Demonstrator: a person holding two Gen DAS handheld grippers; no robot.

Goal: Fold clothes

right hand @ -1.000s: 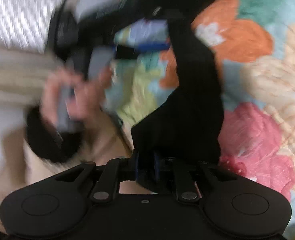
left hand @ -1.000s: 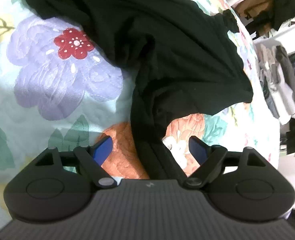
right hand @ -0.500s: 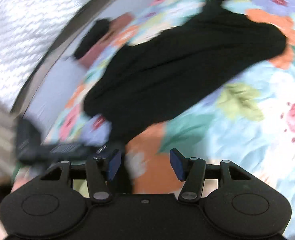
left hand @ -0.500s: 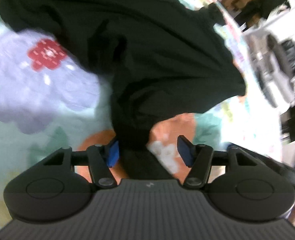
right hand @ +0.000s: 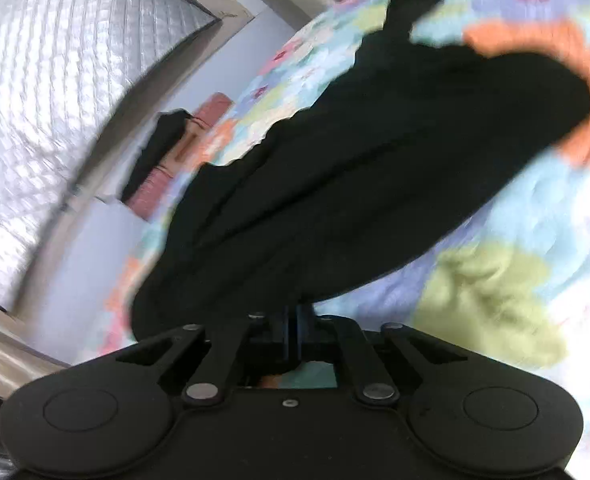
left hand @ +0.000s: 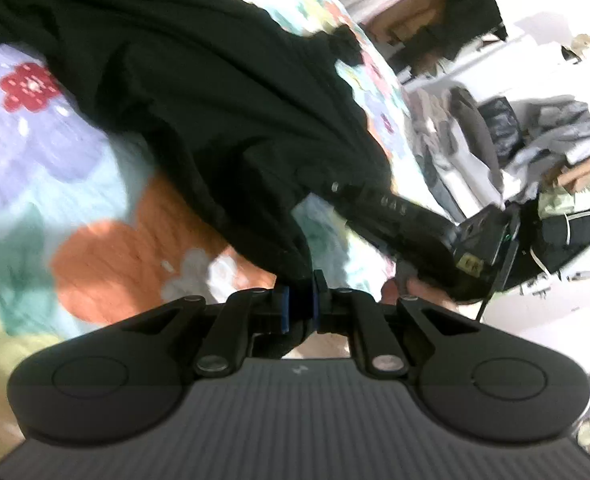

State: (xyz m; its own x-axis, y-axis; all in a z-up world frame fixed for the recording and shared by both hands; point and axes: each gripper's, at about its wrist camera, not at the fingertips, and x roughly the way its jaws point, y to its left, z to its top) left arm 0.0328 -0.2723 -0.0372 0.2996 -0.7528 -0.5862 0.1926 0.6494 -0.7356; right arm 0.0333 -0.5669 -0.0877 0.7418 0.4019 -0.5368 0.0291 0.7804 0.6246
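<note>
Both grips just closed: left gripper (left hand: pixel 299 307) and right gripper (right hand: pixel 293 334) pinch the black garment (left hand: pixel 199 92). We lift evenly, probably holding corners; blurry.

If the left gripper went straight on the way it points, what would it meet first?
Most likely the black garment: the left gripper is already shut on its edge, and the cloth spreads ahead over the floral bedspread. Depth is unclear.
</note>
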